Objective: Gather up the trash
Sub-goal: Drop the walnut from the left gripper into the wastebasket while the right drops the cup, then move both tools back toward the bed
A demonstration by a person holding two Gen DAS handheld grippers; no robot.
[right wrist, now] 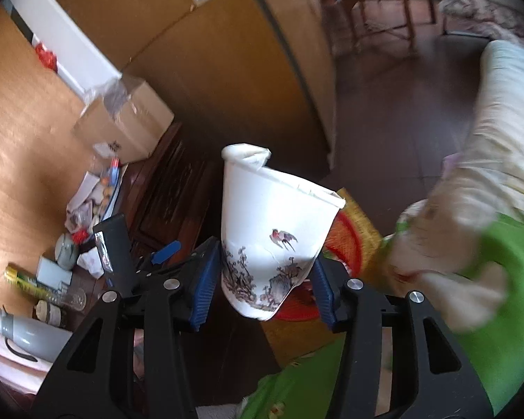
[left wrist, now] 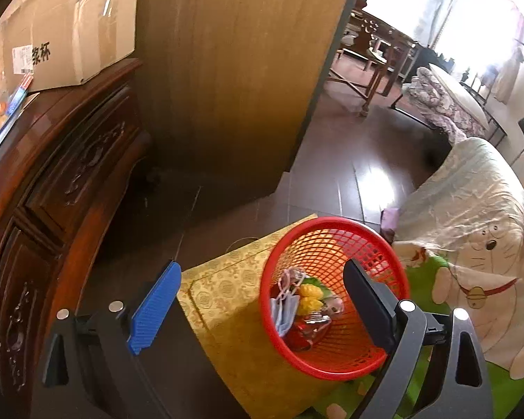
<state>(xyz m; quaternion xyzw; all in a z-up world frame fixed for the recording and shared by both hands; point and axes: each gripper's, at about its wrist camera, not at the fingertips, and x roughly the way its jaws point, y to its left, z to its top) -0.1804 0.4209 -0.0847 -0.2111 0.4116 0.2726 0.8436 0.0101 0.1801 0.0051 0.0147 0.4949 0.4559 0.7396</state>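
A red mesh basket (left wrist: 335, 241) stands on a yellow patterned box (left wrist: 227, 289), with a blue face mask (left wrist: 284, 314), yellow wrappers (left wrist: 309, 300) and other scraps inside. My left gripper (left wrist: 262, 269) hangs open just above it, with its right finger over the basket's mouth and nothing between the fingers. My right gripper (right wrist: 265, 258) is shut on a crumpled white paper cup (right wrist: 262, 216) printed with birds and trees. Its blue pads press on the cup's lower sides. The red basket (right wrist: 346, 241) shows behind and below the cup.
A carved dark wood cabinet (left wrist: 52, 192) stands to the left, with a cardboard box (left wrist: 70, 35) on top and bottles and clutter (right wrist: 52, 279) beside it. A tall wooden panel (left wrist: 227, 87) rises behind. A green cartoon-print cover (left wrist: 471, 279) lies to the right over the dark floor (left wrist: 349, 174).
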